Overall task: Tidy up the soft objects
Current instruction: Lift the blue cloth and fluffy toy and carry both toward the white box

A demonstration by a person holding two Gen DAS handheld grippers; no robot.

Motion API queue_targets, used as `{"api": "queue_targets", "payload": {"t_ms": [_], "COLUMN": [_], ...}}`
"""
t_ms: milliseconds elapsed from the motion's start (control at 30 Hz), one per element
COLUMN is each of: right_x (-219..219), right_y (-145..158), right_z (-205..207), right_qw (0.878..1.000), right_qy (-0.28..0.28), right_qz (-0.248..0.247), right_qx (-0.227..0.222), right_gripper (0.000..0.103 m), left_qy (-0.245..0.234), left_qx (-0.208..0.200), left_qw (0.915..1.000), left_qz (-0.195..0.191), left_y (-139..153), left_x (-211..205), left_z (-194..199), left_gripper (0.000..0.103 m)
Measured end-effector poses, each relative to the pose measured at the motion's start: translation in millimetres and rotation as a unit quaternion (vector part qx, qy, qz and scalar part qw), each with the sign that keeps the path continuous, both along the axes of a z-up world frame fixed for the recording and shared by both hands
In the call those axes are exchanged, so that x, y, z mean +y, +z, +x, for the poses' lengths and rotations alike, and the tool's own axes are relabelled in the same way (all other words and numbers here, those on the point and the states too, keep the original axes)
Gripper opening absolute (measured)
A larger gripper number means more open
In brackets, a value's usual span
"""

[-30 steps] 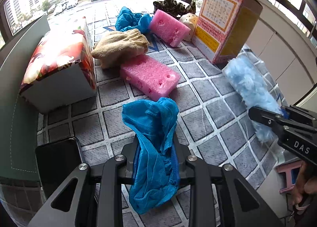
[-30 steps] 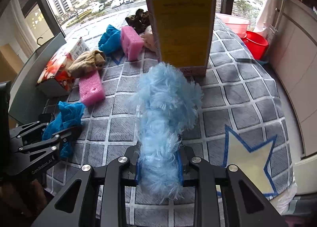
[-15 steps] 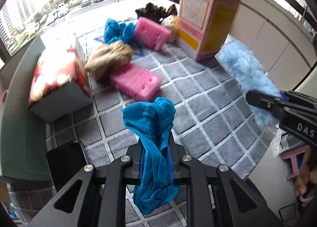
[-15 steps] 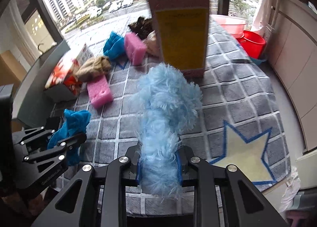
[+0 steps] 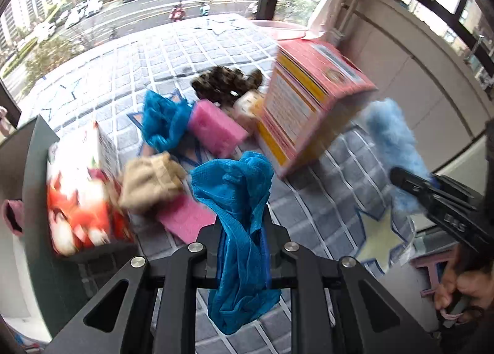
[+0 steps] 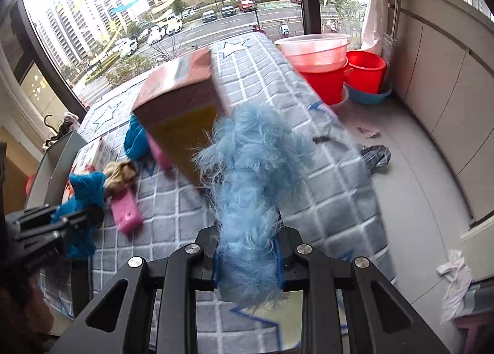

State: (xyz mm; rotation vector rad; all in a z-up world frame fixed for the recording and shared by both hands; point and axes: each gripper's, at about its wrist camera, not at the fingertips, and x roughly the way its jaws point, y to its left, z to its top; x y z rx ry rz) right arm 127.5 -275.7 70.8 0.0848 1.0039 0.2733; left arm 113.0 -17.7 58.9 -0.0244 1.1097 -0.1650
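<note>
Both grippers are pinching soft stuff: left gripper (image 5: 244, 256) squeezes the blue mesh cloth (image 5: 239, 215), right gripper (image 6: 248, 264) the fluffy blue duster (image 6: 250, 187). Both hang just short of the pink box (image 5: 308, 107), probably so they can drop in.

Count as it stands: two blue mesh cloths (image 5: 237, 199) (image 5: 163, 124), two pink sponges (image 5: 216, 130) (image 5: 185, 218), one beige glove (image 5: 148, 182), one fluffy blue duster (image 6: 250, 187), one dark furry piece (image 5: 227, 83). Two boxes: one pink-and-yellow (image 5: 302, 107), one red-printed (image 5: 80, 199). Two red buckets (image 6: 366, 76) (image 6: 325, 83) on the floor.

blue cloth (image 5: 240, 230) lifted higher, fluffy blue duster (image 6: 250, 199) raised too
</note>
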Motion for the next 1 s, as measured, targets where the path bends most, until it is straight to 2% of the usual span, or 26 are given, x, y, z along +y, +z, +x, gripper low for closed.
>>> {"api": "queue_targets", "payload": {"t_ms": [67,133,267,533,800,1000], "right_x": [-3.4,-3.7,4.9,19.2,61.3,102.2], "right_y": [7.3,12.8,29.8,49.1,73.3,77.4], "right_z": [13.2,23.0,43.0,86.2,92.1,83.6], "right_qw": [1.0,1.0,0.999,0.999,0.997,0.994], "right_qy": [0.011,0.019,0.034,0.029,0.067,0.099], "right_qz": [0.008,0.006,-0.014,-0.005,-0.014,-0.009], "right_qx": [0.005,0.004,-0.013,-0.017,-0.042,-0.055], "right_gripper": [0.027,0.027,0.027,0.027,0.027,0.027], "left_qy": [0.012,0.017,0.023,0.044,0.066,0.084], "left_qx": [0.008,0.017,0.011,0.03,0.033,0.034], "left_qw": [0.9998,0.9996,0.9992,0.9983,0.9972,0.9958], "left_qz": [0.016,0.011,0.03,0.027,0.015,0.009], "left_y": [0.9,1.0,6.6,5.1,6.1,3.3], "left_x": [2.7,7.6,11.5,28.8,51.1,67.7], "left_z": [13.3,22.7,36.5,60.9,64.4,68.3], "left_gripper": [0.02,0.02,0.02,0.019,0.019,0.019]}}
